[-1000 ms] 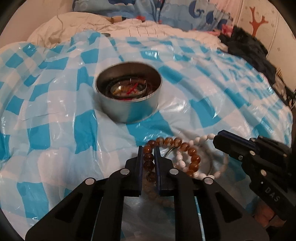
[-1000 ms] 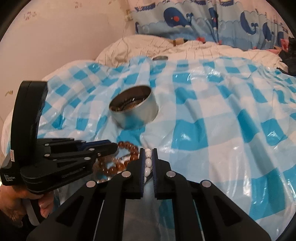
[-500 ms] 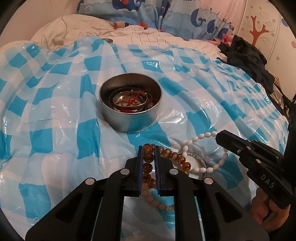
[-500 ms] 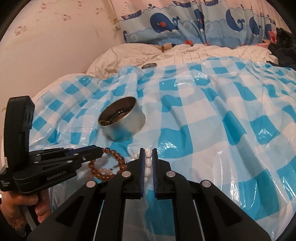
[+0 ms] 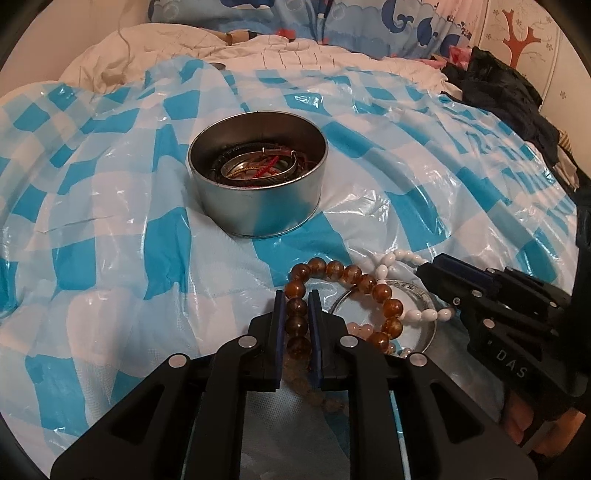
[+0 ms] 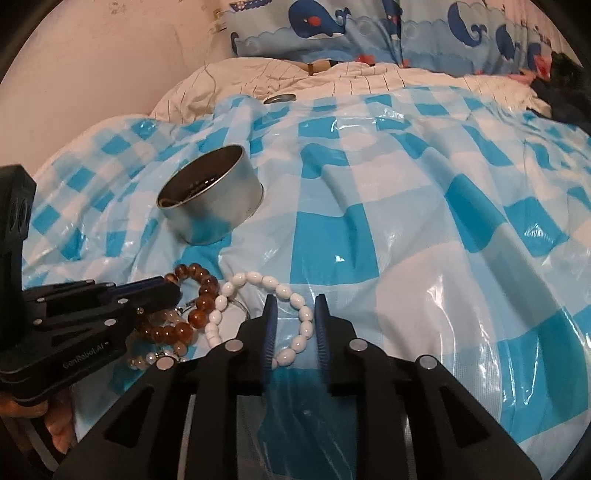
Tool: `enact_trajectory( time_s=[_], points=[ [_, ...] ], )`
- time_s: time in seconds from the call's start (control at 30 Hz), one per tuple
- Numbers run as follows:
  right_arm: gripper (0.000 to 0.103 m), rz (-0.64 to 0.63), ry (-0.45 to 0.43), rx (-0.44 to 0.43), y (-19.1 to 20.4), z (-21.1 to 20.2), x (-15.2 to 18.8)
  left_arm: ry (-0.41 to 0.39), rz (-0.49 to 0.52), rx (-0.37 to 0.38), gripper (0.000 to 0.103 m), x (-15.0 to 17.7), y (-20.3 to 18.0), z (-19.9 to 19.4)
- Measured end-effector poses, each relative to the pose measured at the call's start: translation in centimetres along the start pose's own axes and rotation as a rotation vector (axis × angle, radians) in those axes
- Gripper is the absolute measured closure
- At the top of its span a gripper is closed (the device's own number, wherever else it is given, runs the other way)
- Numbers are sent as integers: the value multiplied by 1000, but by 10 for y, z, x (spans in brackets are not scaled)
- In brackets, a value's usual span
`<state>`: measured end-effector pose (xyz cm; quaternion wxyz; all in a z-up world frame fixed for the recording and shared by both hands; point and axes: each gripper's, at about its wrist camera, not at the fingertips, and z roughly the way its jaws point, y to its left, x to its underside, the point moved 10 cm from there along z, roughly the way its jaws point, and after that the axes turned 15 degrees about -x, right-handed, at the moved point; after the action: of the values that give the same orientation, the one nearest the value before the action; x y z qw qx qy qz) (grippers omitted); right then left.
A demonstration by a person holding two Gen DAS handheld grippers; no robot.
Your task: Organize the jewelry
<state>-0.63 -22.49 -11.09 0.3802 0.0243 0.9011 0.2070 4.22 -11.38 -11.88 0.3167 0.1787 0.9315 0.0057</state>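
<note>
A glossy plastic sheet [image 5: 110, 229] in blue and white checks, wrinkled and shiny, covers the bed. On it stands a round metal tin [image 5: 258, 184] with straight brushed walls, lid off; inside lie a silver bangle, a dark braided band and red cord, tangled so that the separate pieces are hard to tell apart.

Nearer the cameras lies a small heap of jewelry. The left gripper [image 5: 297, 317] has its blue-padded fingers pinched on the amber bead bracelet [image 5: 369, 288], round translucent brown beads on a loop; the beads behind the pads are blurred and partly covered by the black frame. The right gripper [image 6: 293, 325] has just been opening its jaws: the pads now stand apart with the white bead bracelet [image 6: 255, 280] (smooth oval beads, opaque) lying slack between them on the sheet, touching neither pad as far as can be seen. Under both bracelets rests a thin metal bangle [image 5: 424, 291], mostly hidden. A few pale pinkish beads [image 5: 360, 328] show beside it; whether they form another bracelet cannot be made out.

At the far edge are a cream quilted blanket [image 6: 295, 77], a whale-print pillow [image 6: 332, 29] and a dark garment [image 5: 498, 92], cut off by the lens. A hand [image 6: 55, 428] grips the left tool's handle, only partly visible.
</note>
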Motion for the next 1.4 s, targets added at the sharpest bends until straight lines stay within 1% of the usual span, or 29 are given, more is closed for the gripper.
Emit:
enact_trajectory(
  time_s=[0.07, 0.13, 0.2, 0.33, 0.47, 0.97, 1.4],
  points=[
    [82, -3, -6, 1, 0, 0, 0, -4, 3, -2, 92, 1, -1, 0],
    [88, -14, -16, 17, 0, -1, 0, -5, 2, -1, 92, 1, 0, 0],
    [95, -10, -35, 13, 0, -4, -1, -6, -3, -2, 92, 1, 0, 0],
    [95, 27, -59, -24, -4, -7, -2, -17, -5, -14, 92, 2, -2, 1],
    [95, 38, -58, -38, -4, -7, -2, -22, -11, -11, 91, 1, -1, 2],
    [95, 45, -48, -41, -4, -4, 0, -26, -12, 1, 92, 2, -1, 5],
    [94, 46, -48, -41, -3, -4, 0, -28, -8, -4, 92, 2, -2, 6]
  ],
)
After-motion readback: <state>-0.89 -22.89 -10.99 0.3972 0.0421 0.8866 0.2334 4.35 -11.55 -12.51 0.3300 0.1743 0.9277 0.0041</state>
